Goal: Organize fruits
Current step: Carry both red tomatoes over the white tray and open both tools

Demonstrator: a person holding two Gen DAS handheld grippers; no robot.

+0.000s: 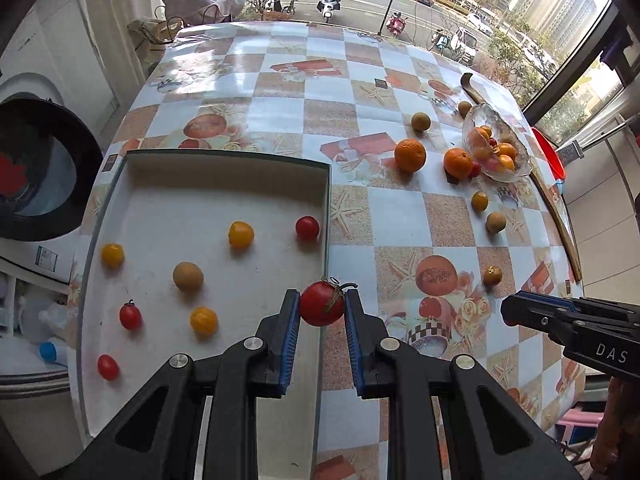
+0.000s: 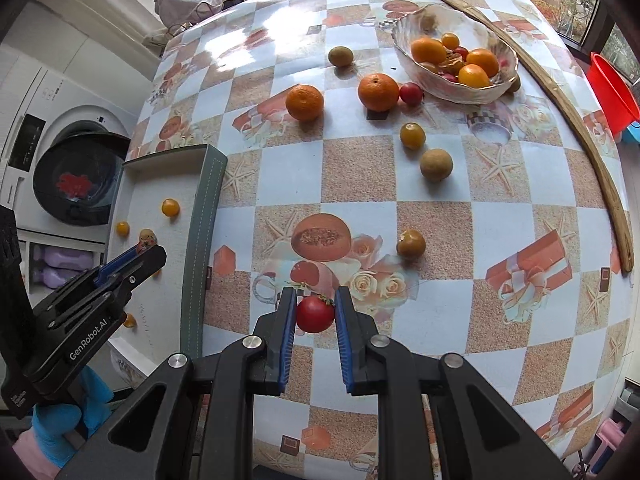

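Note:
My left gripper point(image 1: 322, 305) is shut on a red cherry tomato point(image 1: 321, 303) with a stem, held above the right rim of the white tray point(image 1: 168, 200). Several red, yellow and brown small fruits lie in the tray. My right gripper point(image 2: 315, 314) is shut on another red cherry tomato point(image 2: 315, 314) just over the tablecloth, right of the tray point(image 2: 204, 216). The left gripper also shows in the right wrist view point(image 2: 138, 254), and the right gripper in the left wrist view point(image 1: 508, 314).
A shell-shaped bowl point(image 2: 476, 92) of oranges and small fruits stands at the far right. Two oranges point(image 2: 304, 102) point(image 2: 378, 91) and several small fruits lie loose on the table. A wooden stick point(image 2: 576, 120), a red basin point(image 2: 610, 88) and a washing machine point(image 2: 76, 184) surround the table.

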